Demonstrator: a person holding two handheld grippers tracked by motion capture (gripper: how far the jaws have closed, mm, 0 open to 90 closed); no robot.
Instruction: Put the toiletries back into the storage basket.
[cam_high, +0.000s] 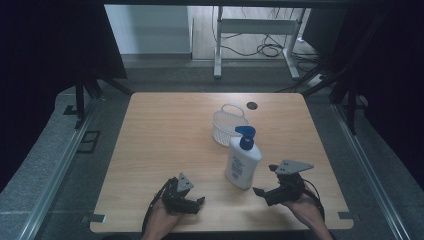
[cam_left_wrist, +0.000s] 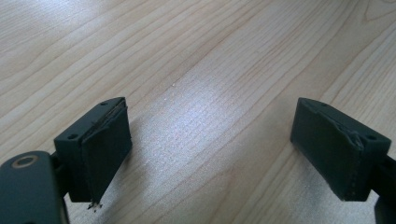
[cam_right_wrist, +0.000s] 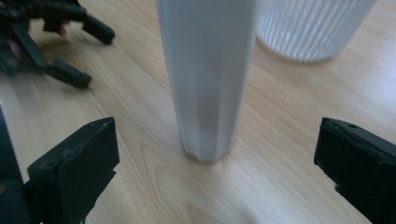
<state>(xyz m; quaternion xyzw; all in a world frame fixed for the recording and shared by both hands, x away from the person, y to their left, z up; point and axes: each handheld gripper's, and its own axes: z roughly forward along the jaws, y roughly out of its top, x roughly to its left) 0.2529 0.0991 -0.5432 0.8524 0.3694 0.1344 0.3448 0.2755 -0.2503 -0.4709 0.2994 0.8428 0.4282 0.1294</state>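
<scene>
A white pump bottle (cam_high: 243, 162) with a blue pump head stands upright on the wooden table (cam_high: 165, 135), just in front of a small white ribbed basket (cam_high: 227, 127). My right gripper (cam_high: 264, 180) sits to the bottle's right near the front edge, open, jaws wide and pointing at it. In the right gripper view the bottle (cam_right_wrist: 208, 74) rises ahead of the spread jaws, untouched, with the basket (cam_right_wrist: 313, 25) behind it. My left gripper (cam_high: 196, 204) rests near the front edge to the bottle's left, open over bare wood (cam_left_wrist: 205, 93). It also appears far off as the left gripper (cam_right_wrist: 70, 46).
A round cable hole (cam_high: 251, 105) sits at the table's far edge. Beyond the table stand a white desk frame (cam_high: 255, 35) and loose cables on the floor. Metal rails (cam_high: 55, 165) run along both sides of the table.
</scene>
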